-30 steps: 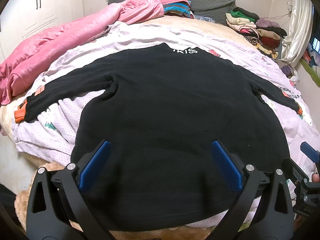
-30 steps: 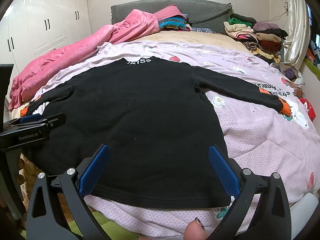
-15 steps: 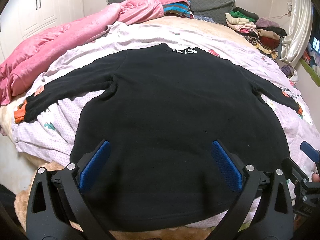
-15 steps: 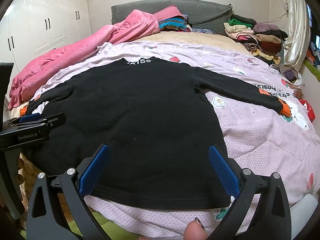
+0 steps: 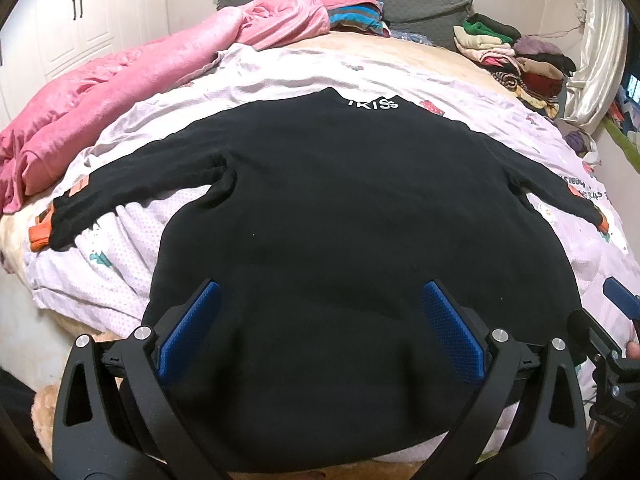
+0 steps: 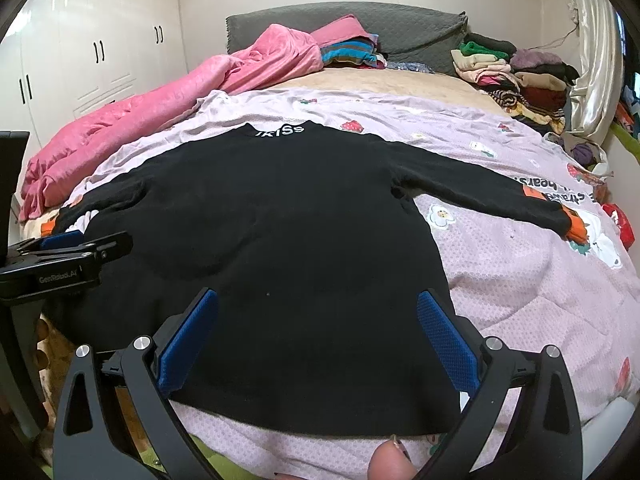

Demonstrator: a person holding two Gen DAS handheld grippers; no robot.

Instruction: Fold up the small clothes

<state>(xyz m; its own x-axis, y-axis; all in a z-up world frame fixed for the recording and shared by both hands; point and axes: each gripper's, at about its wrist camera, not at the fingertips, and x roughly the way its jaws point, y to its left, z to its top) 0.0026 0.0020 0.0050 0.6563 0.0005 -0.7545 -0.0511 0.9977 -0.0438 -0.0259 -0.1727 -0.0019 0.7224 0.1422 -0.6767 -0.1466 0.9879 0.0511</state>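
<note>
A black long-sleeved sweater [image 5: 340,208] [image 6: 272,216] lies flat on the bed, white lettering at its collar on the far side, both sleeves spread out with orange cuffs. My left gripper [image 5: 320,320] hovers open above the hem, nothing between its blue pads. My right gripper [image 6: 318,328] is also open over the hem near the sweater's right side. In the right wrist view the left gripper [image 6: 64,252] shows at the left edge, and the right gripper's blue tip [image 5: 620,298] appears at the right edge of the left wrist view.
A lilac printed sheet [image 6: 520,280] covers the bed. A pink blanket [image 5: 132,80] lies heaped along the left. Stacks of folded clothes [image 5: 516,60] sit at the far right by a grey headboard [image 6: 400,36]. White wardrobes [image 6: 88,64] stand to the left. A fingertip [image 6: 390,462] shows at the bottom.
</note>
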